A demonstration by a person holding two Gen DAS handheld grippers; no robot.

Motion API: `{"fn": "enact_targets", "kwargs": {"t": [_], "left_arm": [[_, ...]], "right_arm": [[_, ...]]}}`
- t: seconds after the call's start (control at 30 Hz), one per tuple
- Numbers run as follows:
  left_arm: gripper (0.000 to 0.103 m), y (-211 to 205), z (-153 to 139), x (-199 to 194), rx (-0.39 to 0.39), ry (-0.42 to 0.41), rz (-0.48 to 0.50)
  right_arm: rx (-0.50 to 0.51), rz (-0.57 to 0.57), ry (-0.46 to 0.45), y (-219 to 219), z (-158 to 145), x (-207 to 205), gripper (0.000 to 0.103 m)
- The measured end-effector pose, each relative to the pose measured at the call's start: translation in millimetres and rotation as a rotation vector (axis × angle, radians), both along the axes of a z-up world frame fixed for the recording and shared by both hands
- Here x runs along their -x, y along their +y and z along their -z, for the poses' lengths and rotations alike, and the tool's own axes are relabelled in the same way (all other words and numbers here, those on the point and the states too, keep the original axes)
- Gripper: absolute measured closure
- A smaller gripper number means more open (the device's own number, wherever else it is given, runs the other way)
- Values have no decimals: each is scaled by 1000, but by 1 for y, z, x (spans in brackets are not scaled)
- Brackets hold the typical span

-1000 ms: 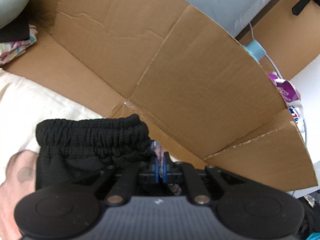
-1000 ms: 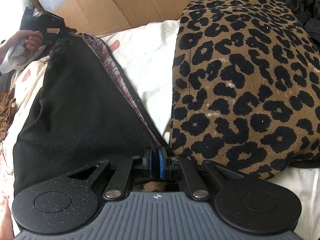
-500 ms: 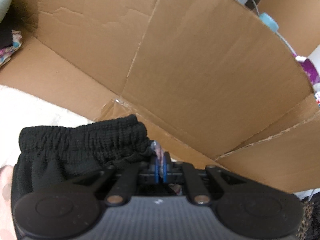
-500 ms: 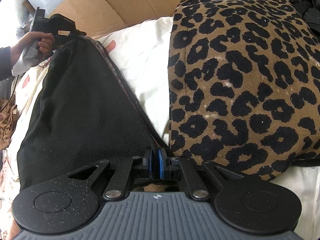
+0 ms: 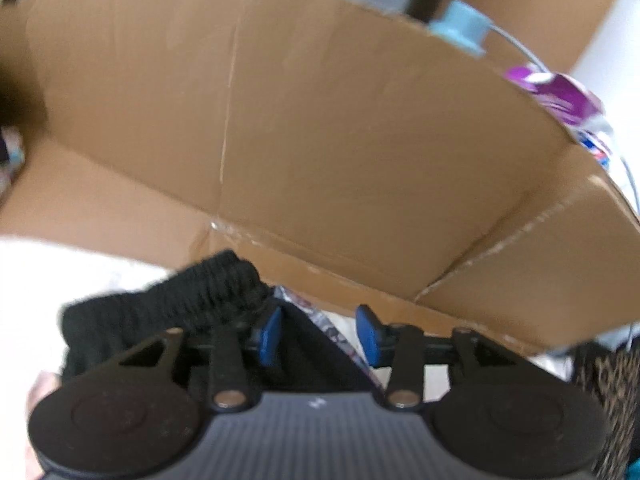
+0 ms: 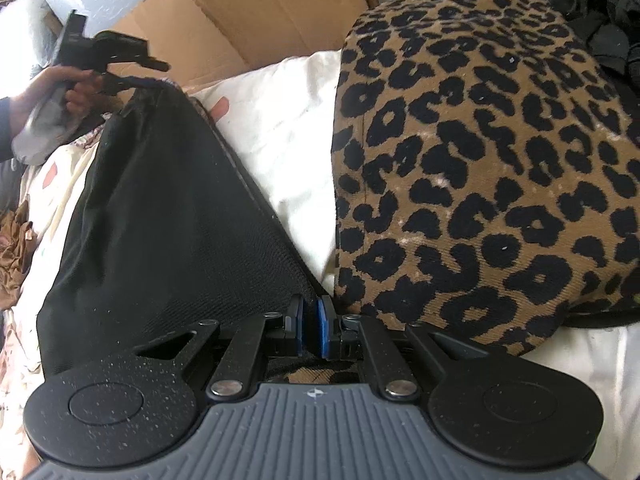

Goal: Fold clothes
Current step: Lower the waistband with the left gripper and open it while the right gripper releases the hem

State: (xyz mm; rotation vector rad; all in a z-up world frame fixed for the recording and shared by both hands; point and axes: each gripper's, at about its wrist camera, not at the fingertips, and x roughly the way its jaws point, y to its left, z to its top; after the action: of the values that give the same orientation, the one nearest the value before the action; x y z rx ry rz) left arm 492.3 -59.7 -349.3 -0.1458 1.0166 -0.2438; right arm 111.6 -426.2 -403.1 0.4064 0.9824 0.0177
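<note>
Black garment point(image 6: 168, 220) stretched btwn grippers: left gripper point(image 5: 318, 334) released, right gripper point(image 6: 311, 334) clamping hem.

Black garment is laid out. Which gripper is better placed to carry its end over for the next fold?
Right. The right gripper looks shut on the black garment at its near corner. The left gripper is open at the elastic waistband, gripping nothing, so it would have to regrasp.

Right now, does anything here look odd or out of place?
Yes. The left gripper stands open beside the elastic waistband of the black garment, gripping nothing, while the right gripper is shut on the other end. Otherwise nothing looks spilled or damaged.
</note>
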Motion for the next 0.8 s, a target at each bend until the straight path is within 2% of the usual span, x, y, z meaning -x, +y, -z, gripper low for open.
{"fn": "enact_targets", "kwargs": {"t": [0.13, 0.27, 0.43, 0.53, 0.63, 0.8], "left_arm": [[57, 9, -13, 13, -61, -23, 74], [57, 11, -8, 24, -139, -36, 144], [58, 7, 15, 24, -151, -9, 169], [59, -5, 27, 29, -149, 18, 203], [59, -17, 37, 32, -184, 11, 242], [55, -24, 50, 21, -189, 18, 205]], "right_arm": [[23, -7, -29, 4, -10, 0, 90], [44, -23, -61, 8, -21, -1, 90], [71, -45, -97, 15, -34, -3, 90], [73, -84, -80, 26, -27, -8, 90], [76, -124, -63, 38, -21, -14, 90], [90, -156, -33, 50, -11, -21, 87]]}}
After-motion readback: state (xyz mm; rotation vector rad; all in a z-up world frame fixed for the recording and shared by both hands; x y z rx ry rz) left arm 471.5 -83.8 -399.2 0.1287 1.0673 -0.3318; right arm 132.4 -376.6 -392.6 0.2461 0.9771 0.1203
